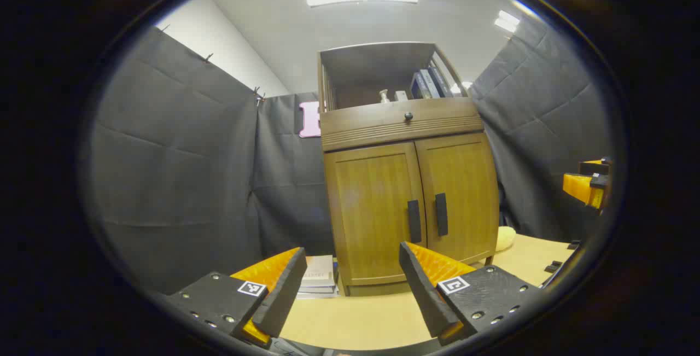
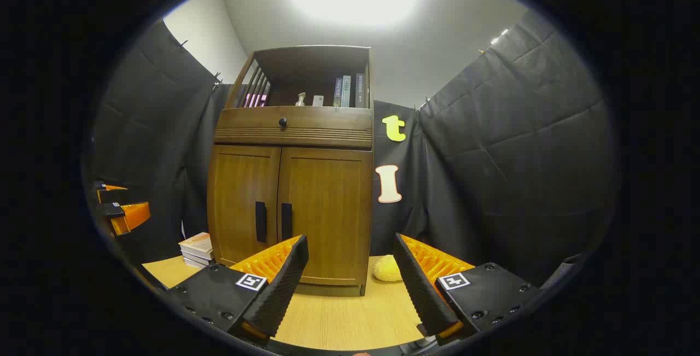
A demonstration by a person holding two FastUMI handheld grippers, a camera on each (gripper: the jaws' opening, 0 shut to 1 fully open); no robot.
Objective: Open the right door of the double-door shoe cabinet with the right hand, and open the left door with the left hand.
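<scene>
a black-cloth booth under ceiling lights holds a pale wooden desk (image 2: 339, 317), and the shoe cabinet (image 1: 407, 203) stands on it at the centre of both views, both doors shut. the left door (image 1: 374, 211) and right door (image 1: 462, 197) meet at the middle, each with a dark vertical handle: the left handle (image 1: 414, 221) and the right handle (image 1: 441, 214) sit just beside each other. the doors look stiff and hinged at the outer edges, likely light to swing; the slim handles are the place to pinch, from the sides. the left gripper (image 1: 350, 290) and right gripper (image 2: 350, 285) both have fingers spread apart, holding nothing, well short of the cabinet. a stack of books (image 1: 319, 276) lies at lower left of the cabinet, a yellow soft thing (image 2: 387, 268) at its lower right.
</scene>
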